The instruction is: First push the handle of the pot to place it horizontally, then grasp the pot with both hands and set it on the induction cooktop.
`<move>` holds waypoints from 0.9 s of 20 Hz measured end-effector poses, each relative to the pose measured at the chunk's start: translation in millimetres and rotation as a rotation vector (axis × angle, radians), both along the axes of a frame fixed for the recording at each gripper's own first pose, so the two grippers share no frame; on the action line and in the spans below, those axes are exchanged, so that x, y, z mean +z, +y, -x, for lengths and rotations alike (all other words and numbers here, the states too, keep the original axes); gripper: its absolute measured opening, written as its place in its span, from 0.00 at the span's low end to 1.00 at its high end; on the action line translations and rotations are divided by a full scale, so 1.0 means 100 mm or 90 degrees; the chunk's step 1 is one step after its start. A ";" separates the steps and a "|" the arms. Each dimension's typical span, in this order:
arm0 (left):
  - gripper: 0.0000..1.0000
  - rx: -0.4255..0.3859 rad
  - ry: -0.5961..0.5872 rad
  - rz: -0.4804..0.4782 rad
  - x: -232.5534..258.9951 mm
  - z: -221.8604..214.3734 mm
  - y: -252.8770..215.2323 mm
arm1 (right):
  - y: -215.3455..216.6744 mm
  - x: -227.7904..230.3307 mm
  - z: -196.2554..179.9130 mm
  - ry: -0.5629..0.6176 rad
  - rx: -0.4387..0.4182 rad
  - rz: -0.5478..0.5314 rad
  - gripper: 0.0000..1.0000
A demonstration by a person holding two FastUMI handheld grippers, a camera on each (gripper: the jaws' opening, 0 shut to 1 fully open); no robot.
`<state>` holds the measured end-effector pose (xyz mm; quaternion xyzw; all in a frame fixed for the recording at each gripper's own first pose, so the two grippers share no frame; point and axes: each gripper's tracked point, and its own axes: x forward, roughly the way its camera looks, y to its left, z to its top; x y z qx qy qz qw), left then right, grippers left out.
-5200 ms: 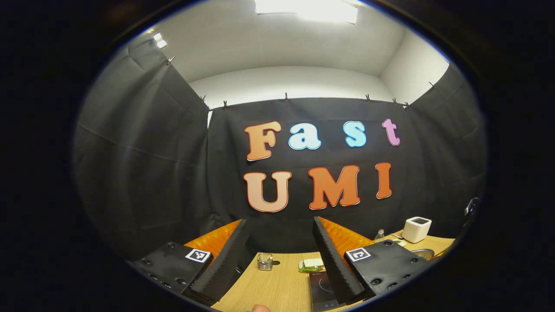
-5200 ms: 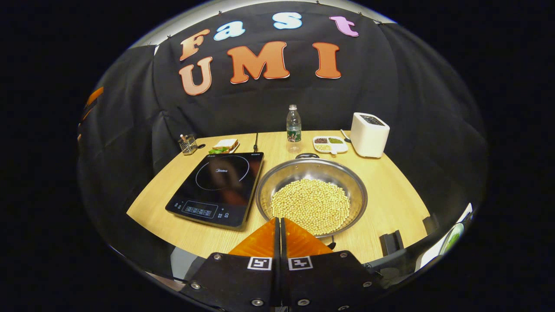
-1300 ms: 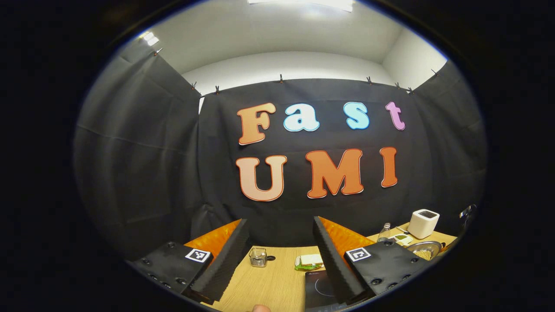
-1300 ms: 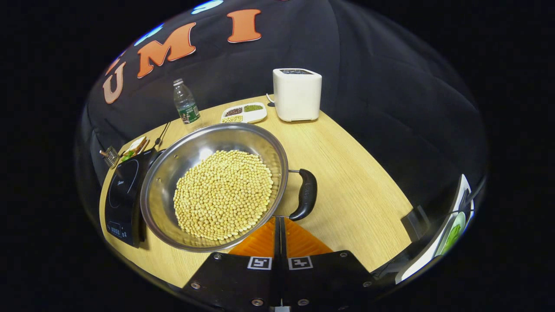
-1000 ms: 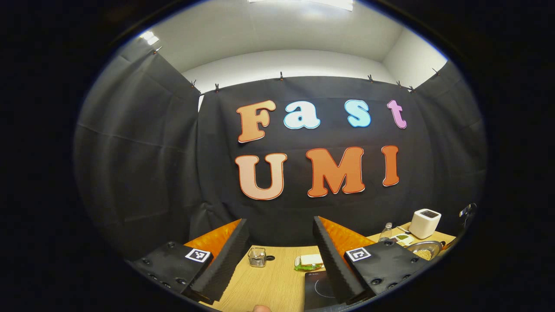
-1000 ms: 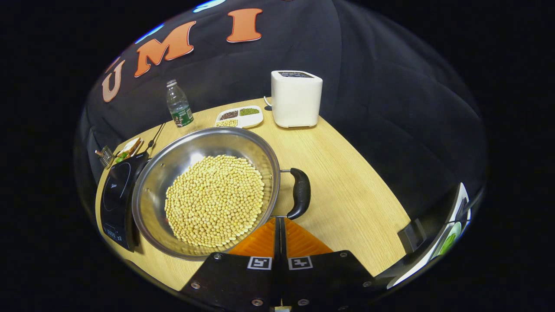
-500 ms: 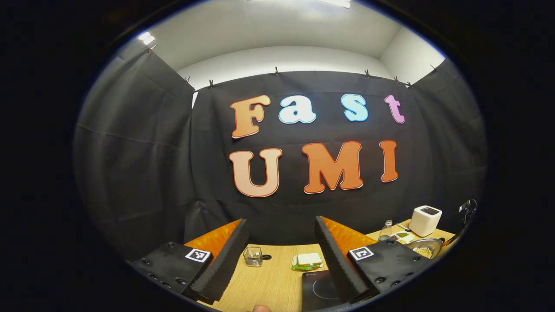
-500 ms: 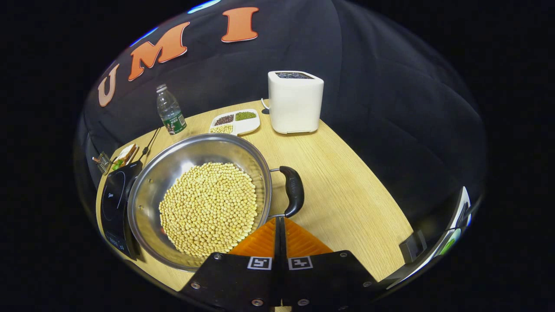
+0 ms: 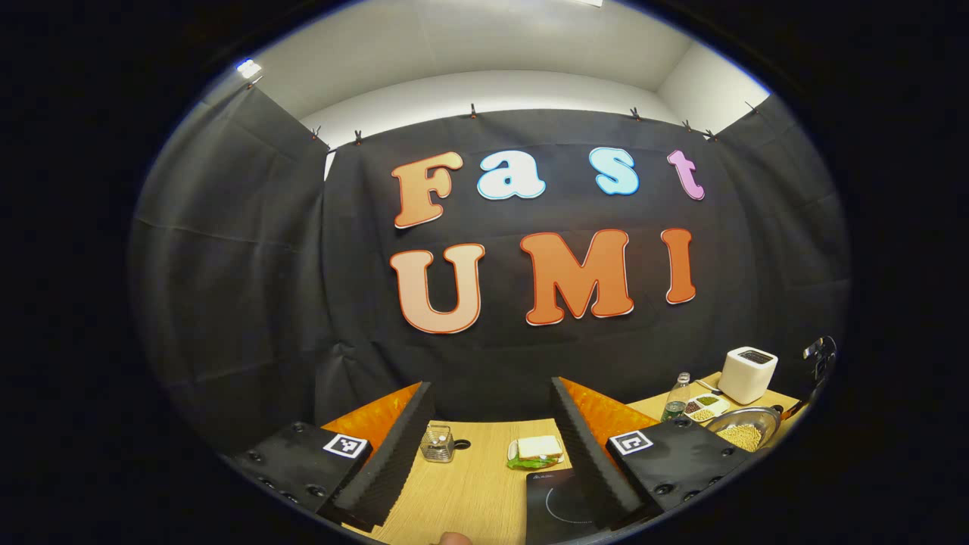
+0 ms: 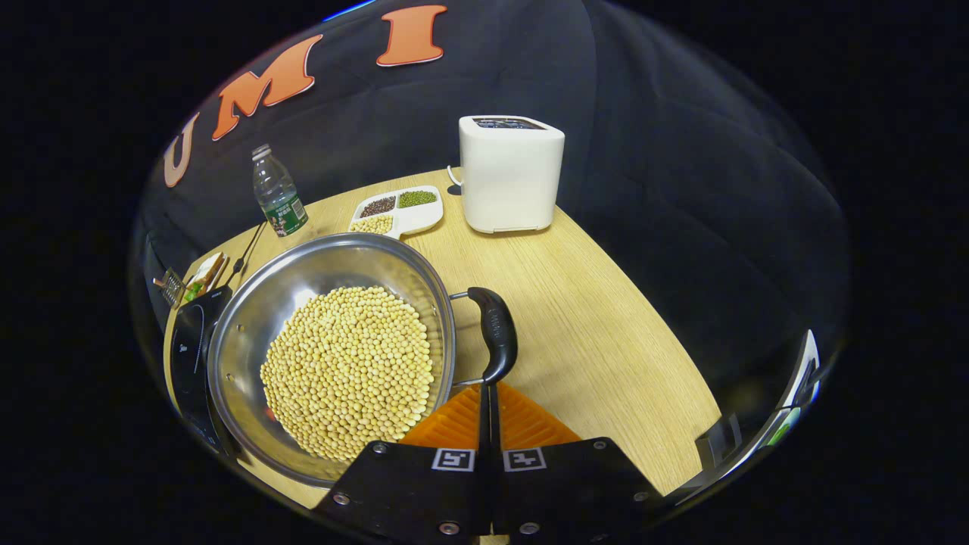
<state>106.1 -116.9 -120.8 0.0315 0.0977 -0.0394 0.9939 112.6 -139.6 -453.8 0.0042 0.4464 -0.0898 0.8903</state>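
Observation:
A steel pot (image 10: 250, 318) full of yellow beans stands on the wooden table, and its rim (image 9: 746, 414) shows far right in the left gripper view. Its black side handle (image 10: 493, 333) points to the right of the bowl. My right gripper (image 10: 486, 387) is shut, its tips touching the near end of that handle. The black induction cooktop (image 10: 184, 356) lies just left of the pot and shows again (image 9: 556, 501) in the left gripper view. My left gripper (image 9: 488, 409) is open and held above the table's left part, with nothing between its fingers.
A white box appliance (image 10: 511, 174), a divided dish of grains (image 10: 396, 212) and a water bottle (image 10: 276, 195) stand behind the pot. A sandwich (image 9: 537, 450) and a small glass holder (image 9: 437, 444) sit behind the cooktop. Bare table (image 10: 606, 325) lies right of the handle.
The pot has turned since 5.2 s ago, so its handle now points right. My shut right gripper has moved up to the handle's end. The left gripper has tilted down a little.

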 end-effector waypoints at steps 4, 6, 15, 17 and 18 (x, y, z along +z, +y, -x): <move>1.00 -0.023 0.020 0.008 -0.23 -0.07 -0.25 | -0.03 0.01 -0.08 0.005 0.006 0.013 0.00; 0.96 -0.031 0.031 0.028 -0.37 -0.08 -0.37 | -0.03 0.01 -0.13 0.003 0.005 0.010 0.00; 0.96 -0.057 0.086 0.114 -1.04 -0.09 -1.09 | -0.02 0.05 -0.16 -0.009 0.007 -0.008 0.00; 0.99 -0.072 0.109 0.130 -1.24 -0.06 -1.33 | -0.04 0.12 -0.15 -0.019 0.004 -0.013 0.00; 0.97 -0.078 0.120 0.138 -1.32 -0.04 -1.48 | -0.06 0.16 -0.15 -0.027 0.003 -0.014 0.00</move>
